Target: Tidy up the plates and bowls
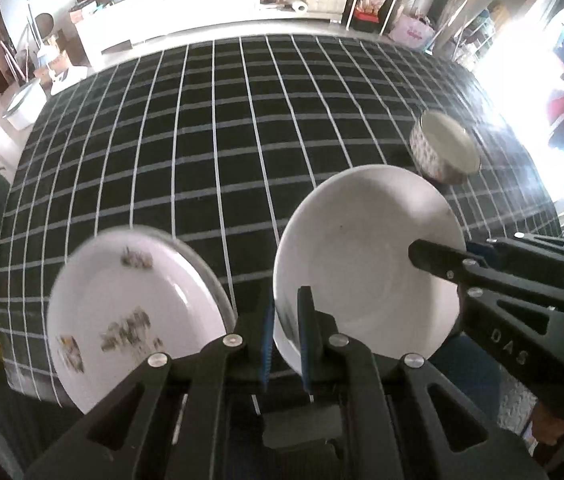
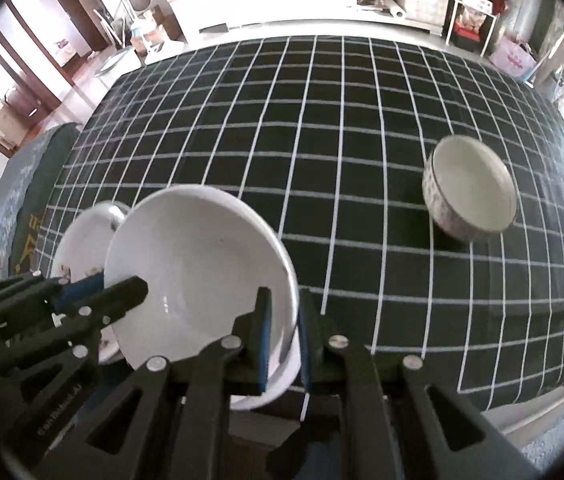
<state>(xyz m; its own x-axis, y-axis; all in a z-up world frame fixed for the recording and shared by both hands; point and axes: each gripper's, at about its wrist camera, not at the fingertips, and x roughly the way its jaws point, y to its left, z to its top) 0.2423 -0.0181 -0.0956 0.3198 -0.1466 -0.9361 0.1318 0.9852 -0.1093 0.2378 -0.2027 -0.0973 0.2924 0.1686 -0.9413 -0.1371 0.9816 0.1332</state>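
In the left wrist view, the left gripper [image 1: 286,340] at the bottom centre is pinching the near left rim of the white bowl [image 1: 361,264], its blue pads [image 1: 268,344] pressed together on the thin wall. The right gripper [image 1: 437,258] is coming in from the right edge and is clamping the opposite rim, one finger lying inside the bowl. Gripping two sides is likely sharing the weight and keeping the wide bowl from tipping. The bowl is appearing to hang clear of the checked cloth [image 1: 222,140], in the lower right of centre. The patterned plate [image 1: 130,316] is lying at the lower left, blurred, just beside the bowl and apart from it. The small bowl [image 1: 447,148] is sitting at the right, beyond the white bowl's far rim, its floral side facing the camera

In the right wrist view, the right gripper [image 2: 283,340] at the bottom centre is squeezing the white bowl's [image 2: 198,264] right rim between its pads, one inside and one outside the wall. The left gripper [image 2: 102,294] is reaching in from the lower left edge and is holding the far rim the same way. The plate [image 2: 86,240] is peeking out behind the bowl at the left, so the bowl is partly overlapping it in this frame. The small bowl [image 2: 469,188] is resting alone on the cloth [image 2: 321,140] in the right half, well apart from the pair; judging by the task, the white bowl is probably being carried towards a stacking spot, though which one cannot be told
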